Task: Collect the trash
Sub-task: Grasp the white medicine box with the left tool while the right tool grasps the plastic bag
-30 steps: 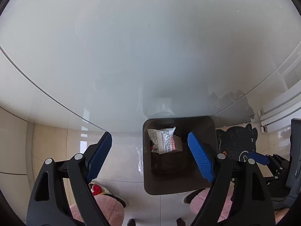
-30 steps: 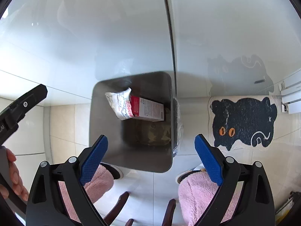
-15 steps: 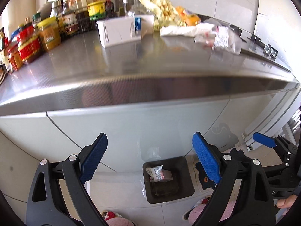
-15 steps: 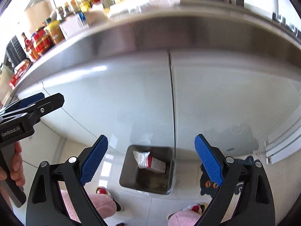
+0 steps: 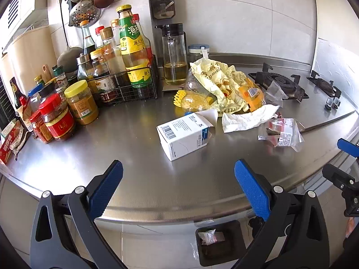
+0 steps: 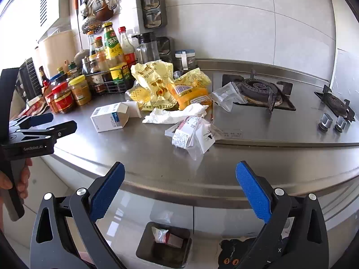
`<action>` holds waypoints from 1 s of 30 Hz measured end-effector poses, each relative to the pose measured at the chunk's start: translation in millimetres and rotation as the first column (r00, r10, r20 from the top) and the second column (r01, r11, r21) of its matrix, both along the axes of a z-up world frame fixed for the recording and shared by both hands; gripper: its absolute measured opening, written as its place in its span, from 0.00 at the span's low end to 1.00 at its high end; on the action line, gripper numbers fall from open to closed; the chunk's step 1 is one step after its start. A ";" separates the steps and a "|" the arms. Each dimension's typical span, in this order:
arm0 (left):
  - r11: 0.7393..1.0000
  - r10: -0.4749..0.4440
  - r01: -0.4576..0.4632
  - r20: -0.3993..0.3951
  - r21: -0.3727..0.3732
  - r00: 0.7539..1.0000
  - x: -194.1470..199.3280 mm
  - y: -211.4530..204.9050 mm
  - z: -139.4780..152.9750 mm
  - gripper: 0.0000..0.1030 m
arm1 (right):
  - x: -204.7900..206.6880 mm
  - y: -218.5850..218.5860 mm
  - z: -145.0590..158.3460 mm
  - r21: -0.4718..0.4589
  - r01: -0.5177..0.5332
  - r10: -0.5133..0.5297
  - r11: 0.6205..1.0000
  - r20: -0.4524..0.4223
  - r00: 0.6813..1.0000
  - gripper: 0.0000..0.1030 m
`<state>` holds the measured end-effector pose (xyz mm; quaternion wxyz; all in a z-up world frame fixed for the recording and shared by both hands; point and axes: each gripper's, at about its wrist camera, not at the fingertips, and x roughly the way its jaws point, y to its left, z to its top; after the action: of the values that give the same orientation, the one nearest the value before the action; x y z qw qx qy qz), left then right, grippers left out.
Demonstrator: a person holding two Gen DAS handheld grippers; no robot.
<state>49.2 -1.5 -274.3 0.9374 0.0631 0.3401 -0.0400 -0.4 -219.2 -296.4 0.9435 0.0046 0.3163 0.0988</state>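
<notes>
The big shiny steel worktop (image 5: 112,157) carries a heap of trash in its middle. Below its front edge a dark bin (image 6: 163,250) stands on the floor with a wrapper (image 6: 160,234) inside.

On the worktop a crumpled yellow bag (image 5: 221,83) lies at the back of the heap. A white carton (image 5: 185,135) lies on its side in front. A crumpled white tissue (image 5: 246,118) lies just beside it, and a clear plastic wrapper (image 5: 280,134) lies near the stove edge.

The left gripper (image 5: 178,190) hangs over the front edge. Its blue fingers (image 5: 105,188) have just been opening; now they stand wide apart, holding nothing. The right gripper (image 6: 179,192) has also just spread its fingers (image 6: 252,192) wide, and it holds nothing too.
</notes>
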 end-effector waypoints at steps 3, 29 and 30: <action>1.000 -0.003 0.003 -0.004 0.031 1.000 20.9 2.0 0.1 0.92 | 18.9 0.8 -2.0 -0.010 0.014 -0.014 1.000 -0.024 1.000 0.97; 0.964 -0.240 0.249 -0.101 0.092 0.966 103.2 -14.4 -54.5 0.75 | 87.7 -0.6 -46.1 0.023 0.081 -0.076 0.996 -0.147 0.986 0.28; 0.962 -0.245 0.255 -0.103 0.095 0.964 100.6 -16.0 -54.5 0.71 | 86.5 -0.9 -45.1 0.018 0.083 -0.080 0.996 -0.142 0.987 0.21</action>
<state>149.9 -17.5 -328.9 0.9038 0.1541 0.3729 -0.1425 86.1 -220.1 -341.5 0.9219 0.0355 0.3807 0.0633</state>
